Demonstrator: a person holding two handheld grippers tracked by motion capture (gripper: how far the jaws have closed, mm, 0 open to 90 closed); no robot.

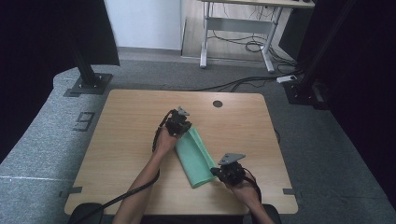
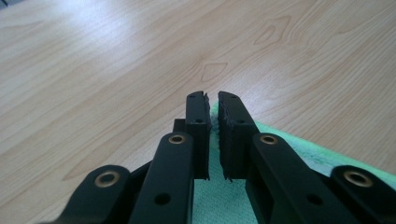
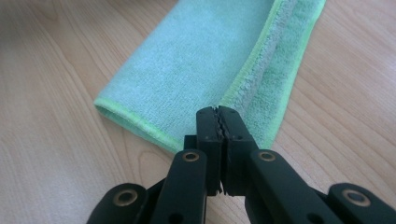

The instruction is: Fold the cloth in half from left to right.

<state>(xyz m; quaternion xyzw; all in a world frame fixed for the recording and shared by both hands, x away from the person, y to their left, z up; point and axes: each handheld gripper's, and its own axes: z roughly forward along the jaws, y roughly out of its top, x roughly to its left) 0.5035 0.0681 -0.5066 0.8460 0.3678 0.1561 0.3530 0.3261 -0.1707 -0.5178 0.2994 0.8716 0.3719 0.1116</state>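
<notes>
The green microfibre cloth [image 1: 195,157] lies on the wooden worktop [image 1: 126,140], folded into a long narrow strip that runs diagonally from the far end at the left hand to the near end at the right hand. At least one fold is judged complete; a further fold, end to end, appears to remain.

Left gripper [image 1: 179,122]: positioned at the far end of the strip. In the left gripper view the jaws stand almost closed, with a corner of the cloth [image 2: 215,140] pinched in the thin gap between them.

Right gripper [image 1: 229,171]: positioned at the near end. In the right gripper view the jaws are fully closed, with the hemmed edge of the cloth [image 3: 205,60] at their tips; whether the hem is clamped or merely touched cannot be told.

Surface: light wood grain, with a round cable port [image 1: 217,103] near the far edge.

Room: grey carpet [image 1: 51,126], a black post base [image 1: 88,83] at far left, a white desk frame [image 1: 238,32] with loose cables [image 1: 252,46] beyond, and a dark stand at far right.
</notes>
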